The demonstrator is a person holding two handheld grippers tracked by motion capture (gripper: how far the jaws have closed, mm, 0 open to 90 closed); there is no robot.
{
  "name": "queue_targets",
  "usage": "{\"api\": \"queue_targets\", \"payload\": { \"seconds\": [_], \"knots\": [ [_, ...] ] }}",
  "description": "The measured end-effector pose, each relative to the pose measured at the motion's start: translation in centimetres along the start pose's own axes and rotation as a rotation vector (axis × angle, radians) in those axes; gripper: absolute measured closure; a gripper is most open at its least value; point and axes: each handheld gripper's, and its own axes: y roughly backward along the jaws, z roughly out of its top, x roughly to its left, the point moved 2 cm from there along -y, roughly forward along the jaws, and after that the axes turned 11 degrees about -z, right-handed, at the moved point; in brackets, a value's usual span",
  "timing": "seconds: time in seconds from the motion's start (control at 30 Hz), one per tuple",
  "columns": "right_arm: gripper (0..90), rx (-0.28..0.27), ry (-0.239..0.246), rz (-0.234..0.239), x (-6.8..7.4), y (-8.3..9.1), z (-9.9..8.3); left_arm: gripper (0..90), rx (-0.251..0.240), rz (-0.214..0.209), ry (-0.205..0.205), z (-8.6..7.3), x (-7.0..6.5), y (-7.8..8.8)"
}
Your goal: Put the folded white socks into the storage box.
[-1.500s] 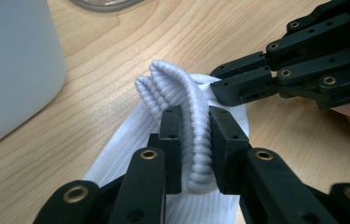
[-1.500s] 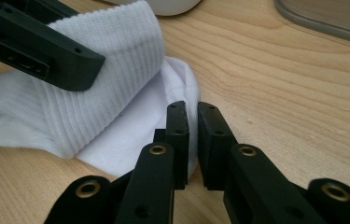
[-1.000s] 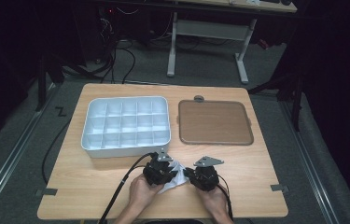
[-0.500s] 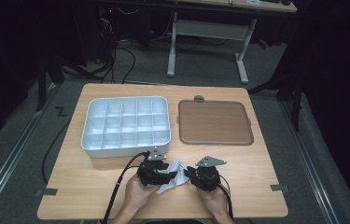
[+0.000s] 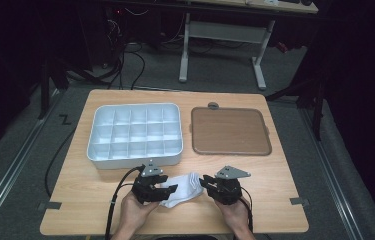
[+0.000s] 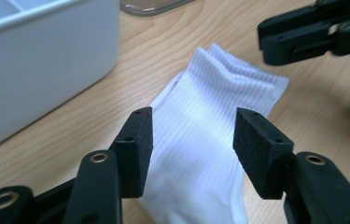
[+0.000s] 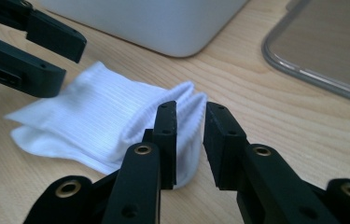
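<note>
A white ribbed sock (image 5: pixel 184 186) lies folded on the wooden table near its front edge, between my two grippers. My left gripper (image 5: pixel 171 190) hovers over the sock's left part. Its jaws (image 6: pixel 192 140) have just been opening and stand wide apart above the sock (image 6: pixel 219 88) without touching it. My right gripper (image 5: pixel 205 182) is at the sock's cuff end. Its jaws (image 7: pixel 190 135) have just been opening to a narrow gap over the cuff (image 7: pixel 93 121), pads not pressing on it. Each gripper view shows the other gripper farther off (image 6: pixel 312 35) (image 7: pixel 32 46).
A white tray (image 5: pixel 134 161) with several compartments stands just behind the sock, its wall close to the left gripper (image 6: pixel 37 60). A flat brown tray (image 5: pixel 230 131) lies to its right. Bare wood stretches right of the right gripper; the table's front edge is under the hands.
Both grippers have let go of the sock and opened. The left gripper has drawn away to the left, and the sock now lies spread out between them.
</note>
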Motion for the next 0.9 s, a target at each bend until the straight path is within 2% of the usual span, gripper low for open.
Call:
{"api": "queue_targets", "payload": {
  "seconds": [0.17, 0.33, 0.47, 0.53, 0.67, 0.77, 0.9],
  "knots": [
    [74.9, -0.005, 0.034, 0.019, 1.0, 0.2, 0.7, 48.0, -0.010, 0.015, 0.011, -0.7, 0.3, 1.0],
    [64.2, 0.006, 0.057, 0.031, 2.0, -0.2, 0.8, 47.7, -0.012, 0.026, 0.020, -1.6, 0.7, 1.2],
    [61.9, 0.039, 0.090, 0.026, 2.5, -1.0, 0.6, 47.6, -0.001, 0.027, 0.008, -2.2, 0.7, 0.9],
    [65.3, 0.062, 0.106, 0.010, 2.6, -1.5, 0.5, 47.8, 0.001, 0.024, -0.001, -2.3, 0.6, 0.6],
    [81.4, 0.095, 0.118, 0.000, 2.4, -2.1, 0.0, 48.6, 0.009, 0.036, -0.019, -2.7, 0.6, 0.0],
    [84.0, 0.085, 0.110, -0.001, 2.2, -1.9, -0.3, 50.1, 0.039, 0.079, -0.059, -3.3, 1.0, -0.6],
    [84.2, 0.077, 0.094, -0.005, 1.6, -1.4, -0.5, 52.7, 0.049, 0.095, -0.095, -3.7, 1.2, -0.9]
  ]
}}
